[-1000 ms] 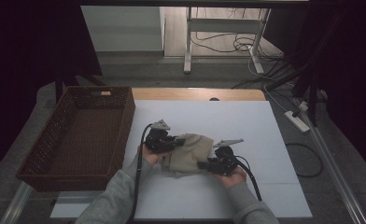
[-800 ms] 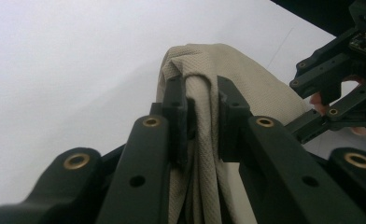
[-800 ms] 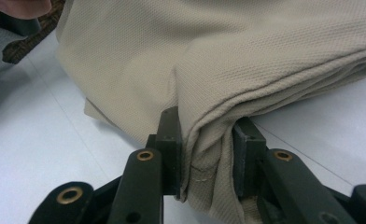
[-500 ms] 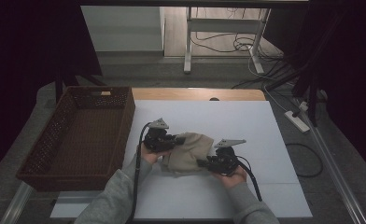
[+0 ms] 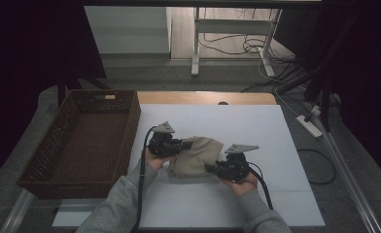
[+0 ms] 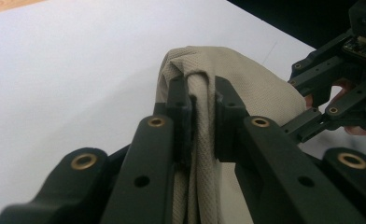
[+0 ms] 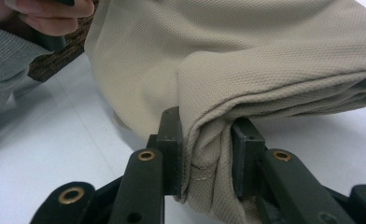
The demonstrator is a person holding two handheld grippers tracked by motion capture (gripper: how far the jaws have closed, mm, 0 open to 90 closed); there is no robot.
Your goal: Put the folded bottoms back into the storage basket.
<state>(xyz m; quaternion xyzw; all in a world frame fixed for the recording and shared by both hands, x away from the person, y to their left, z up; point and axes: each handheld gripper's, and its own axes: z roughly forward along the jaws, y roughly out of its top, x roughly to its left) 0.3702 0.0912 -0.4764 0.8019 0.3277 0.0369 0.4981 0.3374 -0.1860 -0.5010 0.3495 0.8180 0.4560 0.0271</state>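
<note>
little moved — both hand-held grippers, left (image 5: 182, 144), right (image 5: 209, 168), clamped on beige cloth (image 5: 197, 156)

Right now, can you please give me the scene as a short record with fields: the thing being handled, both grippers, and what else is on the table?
thing in hand: beige folded cloth, on the white table
left gripper: shut on the cloth's left edge
right gripper: shut on a fold at the cloth's near right side
basket: brown wicker basket, at the left of the table
cloth to basket: apart
</note>
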